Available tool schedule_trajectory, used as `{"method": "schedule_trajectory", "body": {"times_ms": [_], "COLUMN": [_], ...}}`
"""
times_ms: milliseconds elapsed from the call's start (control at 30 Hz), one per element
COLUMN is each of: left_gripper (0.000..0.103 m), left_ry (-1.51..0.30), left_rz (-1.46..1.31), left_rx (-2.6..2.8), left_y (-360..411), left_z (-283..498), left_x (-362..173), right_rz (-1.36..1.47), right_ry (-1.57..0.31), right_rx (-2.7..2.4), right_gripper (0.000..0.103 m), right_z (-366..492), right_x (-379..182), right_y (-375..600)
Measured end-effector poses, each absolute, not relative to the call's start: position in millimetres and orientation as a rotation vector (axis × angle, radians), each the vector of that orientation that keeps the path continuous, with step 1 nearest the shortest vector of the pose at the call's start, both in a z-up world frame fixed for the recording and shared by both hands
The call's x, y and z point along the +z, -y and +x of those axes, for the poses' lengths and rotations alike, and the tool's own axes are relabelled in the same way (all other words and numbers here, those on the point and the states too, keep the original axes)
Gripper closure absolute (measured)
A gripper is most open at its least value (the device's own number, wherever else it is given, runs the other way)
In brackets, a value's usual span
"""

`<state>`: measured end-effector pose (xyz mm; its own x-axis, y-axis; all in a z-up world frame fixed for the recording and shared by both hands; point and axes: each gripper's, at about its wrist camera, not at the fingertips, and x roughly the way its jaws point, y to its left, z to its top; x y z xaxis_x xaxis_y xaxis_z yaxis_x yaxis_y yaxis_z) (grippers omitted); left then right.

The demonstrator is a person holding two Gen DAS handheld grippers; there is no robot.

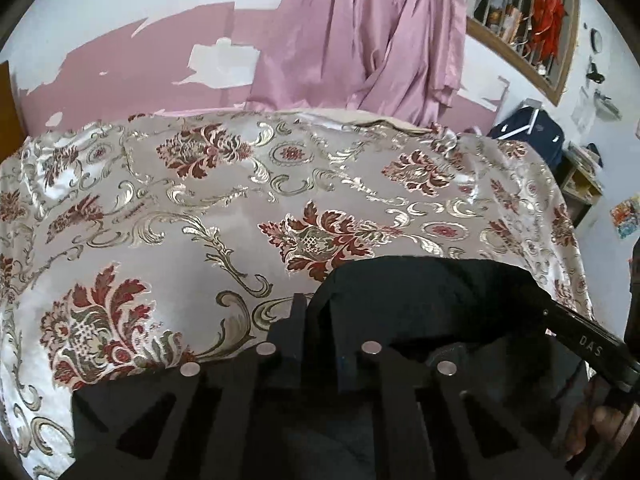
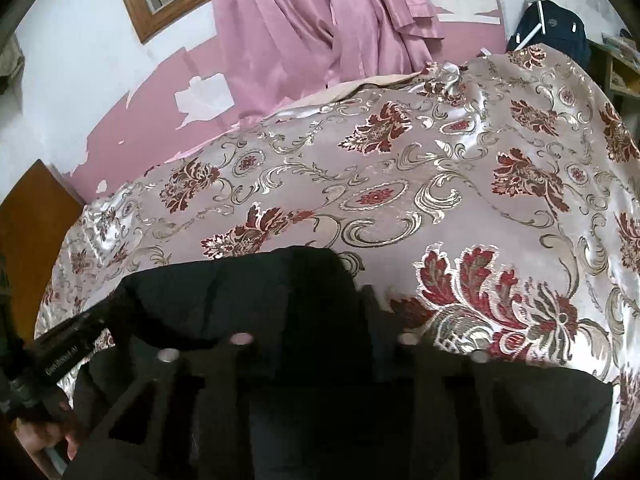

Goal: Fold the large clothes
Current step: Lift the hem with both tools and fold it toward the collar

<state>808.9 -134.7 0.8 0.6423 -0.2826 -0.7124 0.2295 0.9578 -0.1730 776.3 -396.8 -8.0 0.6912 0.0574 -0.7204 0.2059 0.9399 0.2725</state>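
Black garment (image 1: pixel 420 304) nearest the lens, spread along near edge of bed's floral cover (image 1: pixel 200 208), long axis running side to side between both claws. Left claw (image 1: pixel 320 320) closed on garment's left edge. Right claw (image 2: pixel 340 312) at right edge, jaws narrowed with cloth between; grip unclear. Fold direction likely away, toward pink curtain (image 1: pixel 360 40).

bedspread (image 1: pixel 224 216): glossy satin cloth, woven red and gold flowers
garment (image 1: pixel 420 300): matt black cloth, soft
curtain (image 1: pixel 360 32): pink cloth, smooth sheen
left gripper (image 1: pixel 320 320): matt black plastic, dull metal studs
wall (image 1: pixel 120 60): pink paint peeling, white patches bare
window frame (image 2: pixel 136 12): brown wood
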Motion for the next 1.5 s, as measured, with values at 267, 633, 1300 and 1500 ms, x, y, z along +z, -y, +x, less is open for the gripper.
{"method": "schedule_trajectory", "body": {"times_ms": [267, 633, 1300, 1500], "left_gripper": [0.097, 0.098, 0.097, 0.096], "left_ry": [-0.764, -0.858, -0.845, -0.832], "left_rz": [-0.062, -0.013, -0.107, -0.093], "left_rx": [-0.351, -0.373, -0.369, -0.387], "left_y": [101.3, 81.6, 79.6, 76.5], "left_z": [760.3, 717.9, 703.8, 698.7], "left_x": [19.4, -12.7, -89.1, -73.2], "right_rz": [0.280, 0.056, 0.076, 0.093], "right_ry": [-0.719, -0.729, -0.788, -0.768], "right_rx": [-0.014, 0.036, 0.020, 0.042], "right_gripper": [0.094, 0.098, 0.098, 0.097], "right_z": [712.2, 644.9, 641.2, 634.4], "right_x": [16.7, 13.3, -70.8, -59.8], "right_y": [408.7, 394.5, 385.1, 387.8]}}
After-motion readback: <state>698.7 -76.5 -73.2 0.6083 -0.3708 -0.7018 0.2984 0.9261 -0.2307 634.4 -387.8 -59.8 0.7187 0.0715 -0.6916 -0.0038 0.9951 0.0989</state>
